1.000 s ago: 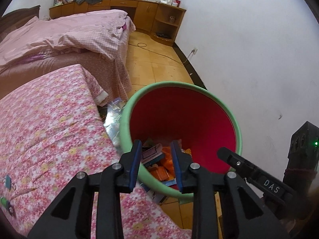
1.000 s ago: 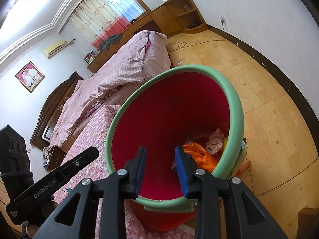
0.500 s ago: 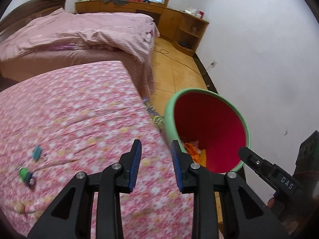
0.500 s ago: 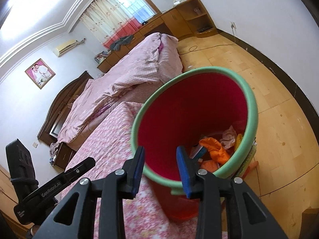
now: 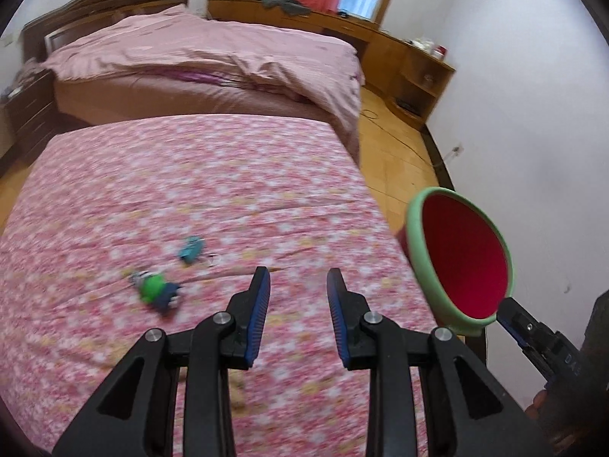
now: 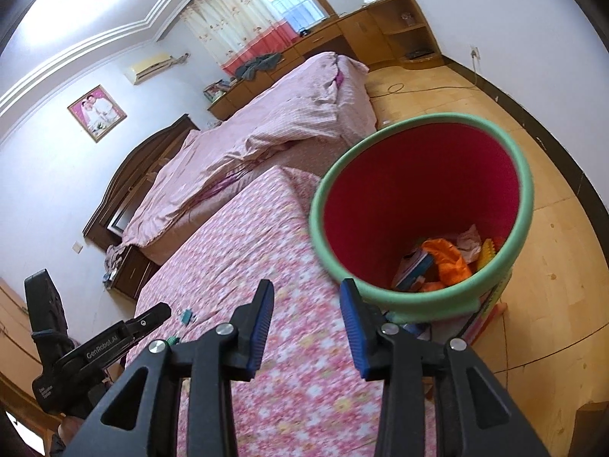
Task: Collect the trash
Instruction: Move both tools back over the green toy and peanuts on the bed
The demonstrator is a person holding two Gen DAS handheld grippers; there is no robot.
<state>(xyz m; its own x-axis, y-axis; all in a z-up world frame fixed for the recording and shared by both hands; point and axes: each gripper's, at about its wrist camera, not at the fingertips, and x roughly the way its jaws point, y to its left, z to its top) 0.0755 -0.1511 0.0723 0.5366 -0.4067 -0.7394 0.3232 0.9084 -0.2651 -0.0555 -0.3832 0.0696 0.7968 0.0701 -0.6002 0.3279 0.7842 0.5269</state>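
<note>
Two small bits of trash lie on the pink floral cloth [image 5: 228, 190]: a teal piece [image 5: 191, 249] and a green-and-blue piece [image 5: 154, 289], both blurred. My left gripper [image 5: 297, 272] hovers to their right, open and empty. The red bin with a green rim [image 5: 415, 236] stands off the cloth's right edge. In the right wrist view the bin [image 6: 525, 190] holds an orange wrapper [image 6: 445, 262] and other litter. My right gripper [image 6: 306, 285] hangs over the cloth's edge just left of the bin, its jaws opening with nothing between them. The left gripper [image 6: 152, 314] shows at lower left near the teal piece [image 6: 186, 316].
A bed with a pink quilt [image 5: 213, 57] lies beyond the floral surface. Wooden cabinets [image 5: 415, 61] line the far wall. A white wall [image 5: 533, 133] rises close behind the bin. A cable [image 6: 418, 87] runs across the wood floor, and packets [image 6: 491, 312] lean at the bin's foot.
Both views have swung left, away from the bin and over the floral cloth. The bin has slid to the right, the two trash pieces have come closer, and the right jaws stand a little wider.
</note>
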